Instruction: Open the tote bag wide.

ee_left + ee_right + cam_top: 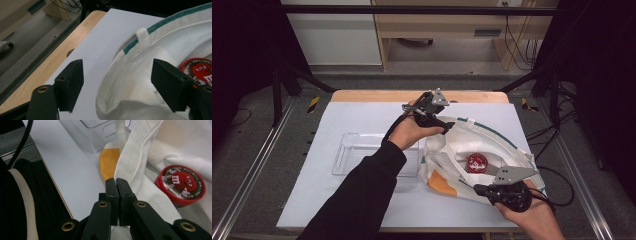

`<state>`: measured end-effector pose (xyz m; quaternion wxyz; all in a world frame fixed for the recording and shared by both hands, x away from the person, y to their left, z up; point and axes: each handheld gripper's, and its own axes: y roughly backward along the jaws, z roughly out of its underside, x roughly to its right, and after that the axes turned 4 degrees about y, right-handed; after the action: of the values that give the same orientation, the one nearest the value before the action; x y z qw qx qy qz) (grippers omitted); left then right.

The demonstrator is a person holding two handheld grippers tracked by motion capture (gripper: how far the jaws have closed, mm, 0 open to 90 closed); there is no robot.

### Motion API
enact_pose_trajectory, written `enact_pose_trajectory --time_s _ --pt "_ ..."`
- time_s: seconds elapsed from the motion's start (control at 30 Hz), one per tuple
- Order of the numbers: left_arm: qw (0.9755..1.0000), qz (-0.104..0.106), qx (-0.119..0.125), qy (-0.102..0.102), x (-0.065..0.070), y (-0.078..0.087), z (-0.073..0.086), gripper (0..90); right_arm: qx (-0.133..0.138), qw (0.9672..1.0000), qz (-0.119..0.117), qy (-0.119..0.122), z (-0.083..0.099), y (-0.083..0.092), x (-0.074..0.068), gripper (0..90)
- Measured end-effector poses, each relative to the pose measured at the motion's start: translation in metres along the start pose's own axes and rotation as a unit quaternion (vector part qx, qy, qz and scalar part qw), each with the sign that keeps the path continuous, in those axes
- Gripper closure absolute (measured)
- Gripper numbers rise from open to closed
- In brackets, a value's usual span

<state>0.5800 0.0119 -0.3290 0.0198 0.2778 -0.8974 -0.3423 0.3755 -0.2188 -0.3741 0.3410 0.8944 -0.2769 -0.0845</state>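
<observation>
Basically mid bag-opening here: right gripper (pixel 486 190) clamped on the near rim of the bag (pixel 492 145), jaws pressed together with the cloth edge pinched between them, plain to see in the right gripper view (pixel 117 185). Left gripper (pixel 446 126) up at the far rim, jaws apart with the hem (pixel 117 75) sitting between them but not pinched, no pad touching cloth yet (pixel 72 80). Looks like the step of getting a 2nd hold so the mouth can be spread. Next move probably calls for sliding the left jaws further over that far hem, 1 pad inside and 1 outside, then closing on a single layer and not a bunched fold. Worth watching the strap loop (pixel 143 37) right there so it doesn't get grabbed instead. Bag itself: white fabric tote, green trim along the rim, orange patch (pixel 443 182) near the front, lying slumped on the right half of the white tabletop (pixel 362 115), mouth partly gaping. Round red candy tin (pixel 477 162) lying inside it. Clear plastic tray (pixel 357 150) just left of the bag, under the left forearm.
</observation>
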Motion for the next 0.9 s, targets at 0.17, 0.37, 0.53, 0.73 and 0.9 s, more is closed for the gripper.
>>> enact_pose_trajectory --time_s 0.17,0.37,0.53,0.73,0.9 --pt "0.9996 0.015 -0.012 -0.019 -0.003 -0.015 -0.005 32.8 -0.004 1.0000 -0.003 0.001 0.000 -0.001 -0.002 89.0" --pt "0.9988 0.033 -0.026 -0.026 -0.006 -0.029 -0.006 45.3 -0.001 1.0000 -0.006 0.002 0.002 -0.001 -0.004 89.1" --pt "0.9974 0.049 -0.039 -0.037 -0.004 -0.035 -0.007 53.5 0.001 1.0000 -0.007 0.000 0.002 -0.001 -0.004 89.1" --pt "0.9968 0.047 -0.053 -0.035 -0.004 -0.039 -0.010 71.8 0.005 0.9999 -0.010 0.001 0.002 0.001 -0.004 89.1" --pt "0.9969 0.038 -0.060 -0.035 -0.003 -0.036 -0.011 85.1 0.006 0.9999 -0.010 0.002 0.001 0.004 -0.004 89.2"
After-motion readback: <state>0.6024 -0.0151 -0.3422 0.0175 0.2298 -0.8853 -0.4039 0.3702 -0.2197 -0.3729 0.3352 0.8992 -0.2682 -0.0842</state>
